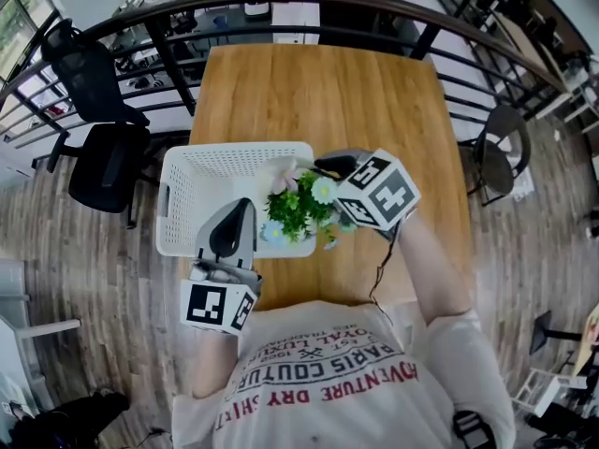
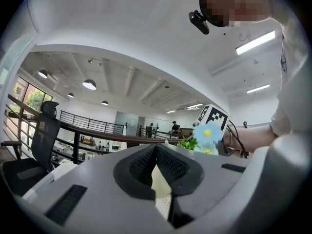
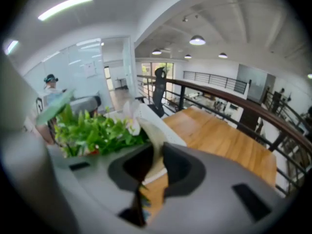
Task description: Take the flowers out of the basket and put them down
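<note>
A bunch of green leaves with white, pink and blue flowers [image 1: 301,209] hangs over the right end of the white mesh basket [image 1: 201,171], at its near right corner. My right gripper [image 1: 325,168] reaches in from the right and is shut on a pale part of the bunch, seen in the right gripper view as a cream strip pinched between the jaws [image 3: 155,152], with the flowers [image 3: 97,130] just left of them. My left gripper [image 1: 234,218] sits on the basket's near rim, shut on the white wall [image 2: 162,204]. From the left gripper view a blue flower [image 2: 207,134] shows ahead.
The basket stands on a wooden table [image 1: 328,92], near its front left edge. A dark railing [image 1: 168,12] curves behind the table, with black chairs [image 1: 98,120] to the left and one [image 1: 501,148] to the right. The person's torso fills the view's bottom.
</note>
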A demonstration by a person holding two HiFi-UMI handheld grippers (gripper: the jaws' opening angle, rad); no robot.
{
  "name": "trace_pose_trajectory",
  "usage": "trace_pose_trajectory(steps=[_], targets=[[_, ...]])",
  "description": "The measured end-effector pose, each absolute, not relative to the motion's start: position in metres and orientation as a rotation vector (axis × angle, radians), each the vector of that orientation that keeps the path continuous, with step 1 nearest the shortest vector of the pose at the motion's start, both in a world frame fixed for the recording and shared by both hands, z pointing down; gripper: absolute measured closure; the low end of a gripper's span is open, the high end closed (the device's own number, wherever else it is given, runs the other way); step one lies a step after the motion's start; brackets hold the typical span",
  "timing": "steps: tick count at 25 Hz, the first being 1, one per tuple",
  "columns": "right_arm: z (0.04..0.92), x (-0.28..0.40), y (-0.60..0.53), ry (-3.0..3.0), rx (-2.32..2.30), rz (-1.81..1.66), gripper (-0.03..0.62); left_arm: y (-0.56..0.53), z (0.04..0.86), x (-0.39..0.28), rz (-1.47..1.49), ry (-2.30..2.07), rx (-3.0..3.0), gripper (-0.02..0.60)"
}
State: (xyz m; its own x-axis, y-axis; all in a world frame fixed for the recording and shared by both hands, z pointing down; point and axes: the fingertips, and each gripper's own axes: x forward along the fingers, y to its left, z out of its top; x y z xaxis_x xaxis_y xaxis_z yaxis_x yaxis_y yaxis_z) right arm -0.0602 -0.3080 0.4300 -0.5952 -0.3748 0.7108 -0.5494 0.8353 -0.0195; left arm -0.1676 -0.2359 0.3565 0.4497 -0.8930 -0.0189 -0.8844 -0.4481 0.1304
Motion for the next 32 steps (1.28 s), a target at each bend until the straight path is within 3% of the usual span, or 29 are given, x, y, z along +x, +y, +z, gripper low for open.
trace_pose_trajectory(steps=[6,13,32], targets=[[0.409,0.030,-0.301,-2.282,0.802,0.282,0.507,-0.222,0.350,-0.090,-0.164,-1.556,2.621,0.555],[0.456,0.123,-0.274,-2.167,0.840,0.352,0.507,-0.203,0.366,-0.003,-0.123,-1.452,2.663,0.555],[0.650,0.172,-0.256,-1.954,0.718,0.788,0.503,-0.195,0.443,0.020,0.139,-1.488,2.502,0.555]])
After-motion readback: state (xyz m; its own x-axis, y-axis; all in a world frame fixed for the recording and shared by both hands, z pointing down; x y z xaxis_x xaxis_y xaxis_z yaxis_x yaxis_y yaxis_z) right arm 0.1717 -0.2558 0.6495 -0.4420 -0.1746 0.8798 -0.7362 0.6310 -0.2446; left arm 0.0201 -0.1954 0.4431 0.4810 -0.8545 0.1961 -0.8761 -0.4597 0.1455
